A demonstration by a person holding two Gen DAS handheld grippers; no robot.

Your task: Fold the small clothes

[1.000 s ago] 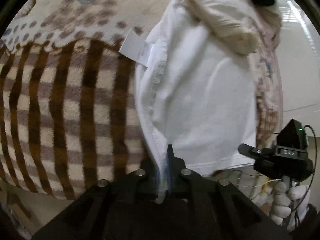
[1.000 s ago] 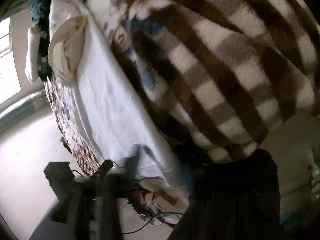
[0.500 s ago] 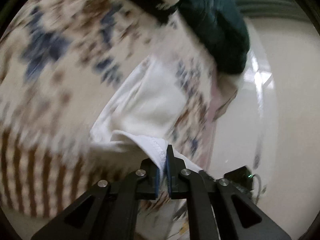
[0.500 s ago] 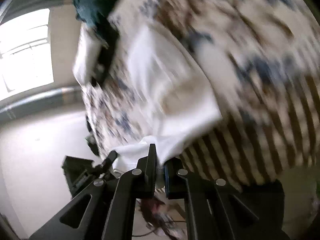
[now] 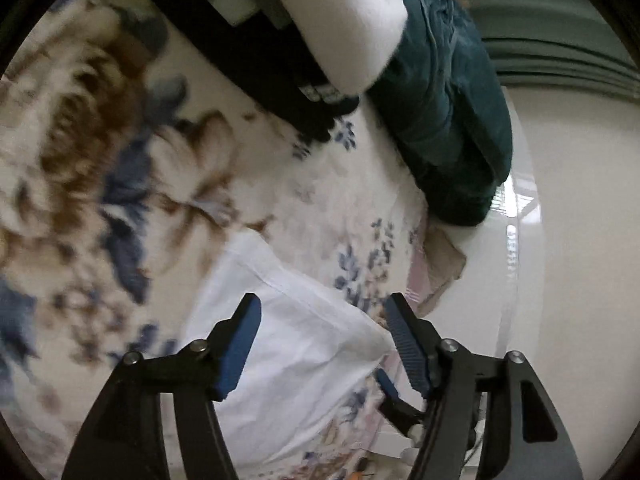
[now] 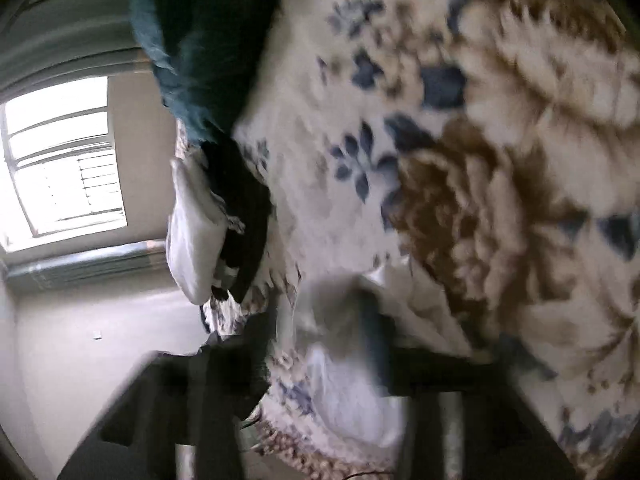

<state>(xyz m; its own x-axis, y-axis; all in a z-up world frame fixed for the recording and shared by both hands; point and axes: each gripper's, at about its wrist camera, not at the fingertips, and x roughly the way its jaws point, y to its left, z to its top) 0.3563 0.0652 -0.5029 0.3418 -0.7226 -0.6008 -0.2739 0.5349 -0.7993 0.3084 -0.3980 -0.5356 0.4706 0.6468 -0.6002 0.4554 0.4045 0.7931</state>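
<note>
Floral blanket underlies the left hand-held gripper, spread over white cloth; right's state blurred.

1. I log a white garment lying near.
2. I note a cream blanket with brown and blue flowers.
3. I see a dark teal cloth, far right.
4. I record my left gripper: black, with blue pads.

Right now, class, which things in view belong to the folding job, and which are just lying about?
Belongs to the job:
white garment
left gripper, jaws open
right gripper, too blurred to judge

Just lying about:
floral blanket
teal garment
black garment
</note>
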